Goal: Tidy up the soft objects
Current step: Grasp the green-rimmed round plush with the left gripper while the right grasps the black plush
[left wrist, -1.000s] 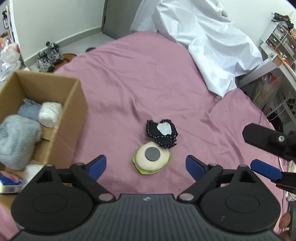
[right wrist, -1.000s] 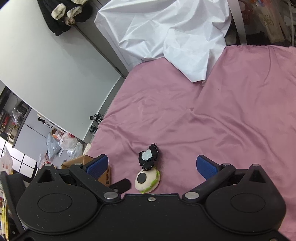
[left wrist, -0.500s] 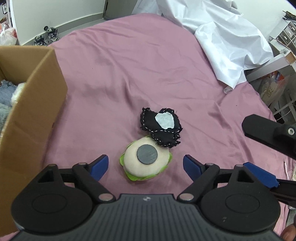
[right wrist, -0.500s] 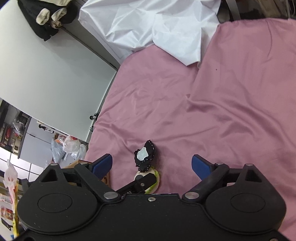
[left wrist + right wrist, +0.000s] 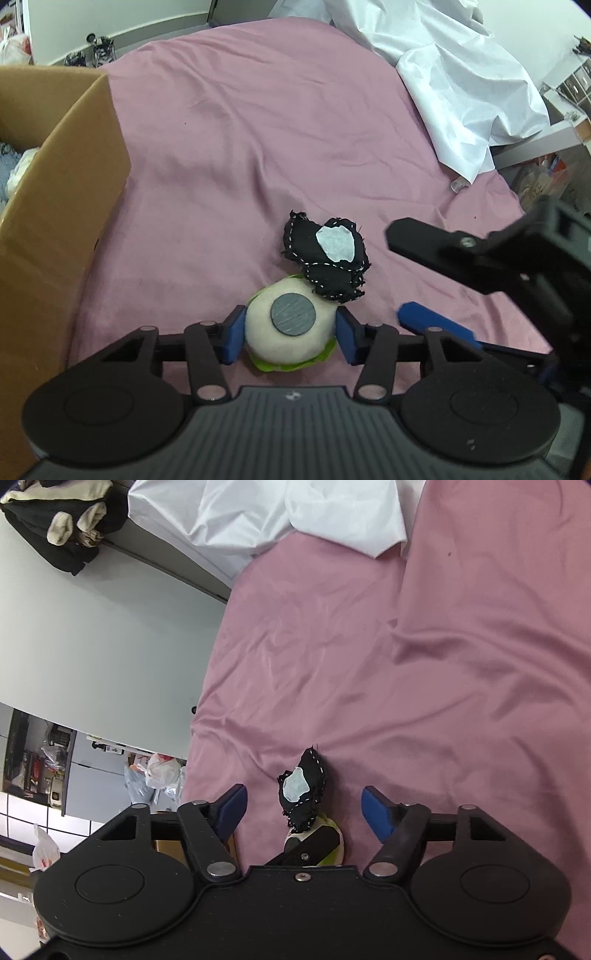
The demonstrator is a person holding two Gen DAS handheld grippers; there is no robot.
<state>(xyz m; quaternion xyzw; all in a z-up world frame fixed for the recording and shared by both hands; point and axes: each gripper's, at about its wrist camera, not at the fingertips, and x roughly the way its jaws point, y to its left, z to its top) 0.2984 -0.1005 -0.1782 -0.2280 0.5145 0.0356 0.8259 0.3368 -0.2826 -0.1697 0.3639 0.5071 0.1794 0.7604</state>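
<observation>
A cream round plush with a grey disc and green rim point(image 5: 290, 338) lies on the pink bedsheet point(image 5: 258, 147). My left gripper point(image 5: 290, 332) is shut on it, a blue pad on each side. A black felt plush with a white patch point(image 5: 325, 254) lies just beyond, touching it. My right gripper point(image 5: 303, 805) is open above the sheet, with the black plush point(image 5: 301, 794) between its blue pads and not touched. The right gripper also shows in the left wrist view point(image 5: 424, 280).
A cardboard box point(image 5: 55, 206) with soft items inside stands at the left on the bed. A crumpled white sheet point(image 5: 443, 74) lies at the far right of the bed. Beyond the bed are floor, shoes and shelves.
My left gripper moved forward and down and closed its pads on the cream plush. My right gripper moved closer, lining its open pads around the black plush.
</observation>
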